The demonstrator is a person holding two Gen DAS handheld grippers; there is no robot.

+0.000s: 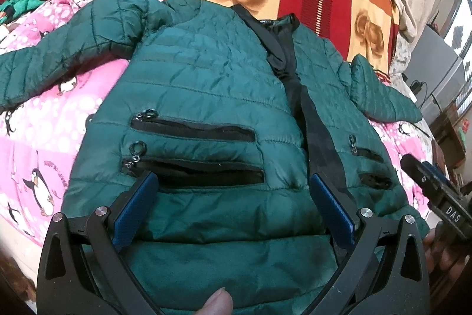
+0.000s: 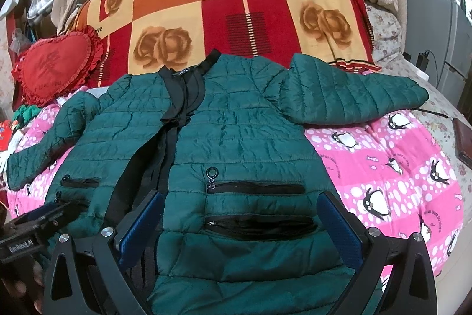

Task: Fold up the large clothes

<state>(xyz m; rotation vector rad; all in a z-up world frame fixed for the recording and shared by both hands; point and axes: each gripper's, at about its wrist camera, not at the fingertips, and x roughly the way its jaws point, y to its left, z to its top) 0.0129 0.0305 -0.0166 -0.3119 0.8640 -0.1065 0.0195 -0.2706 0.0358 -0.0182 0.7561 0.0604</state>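
Sleeves spread out to both sides and front panels lying flat tell us the green jacket [image 2: 236,132] is laid face up on the bed [image 2: 398,167], presumably so we can start folding from the hem. We hold the left tool [image 1: 233,205] wide open over the panel with the two zip pockets, and the right tool [image 2: 240,222] equally wide over the other panel. Neither grips fabric; the hem lies just under both.
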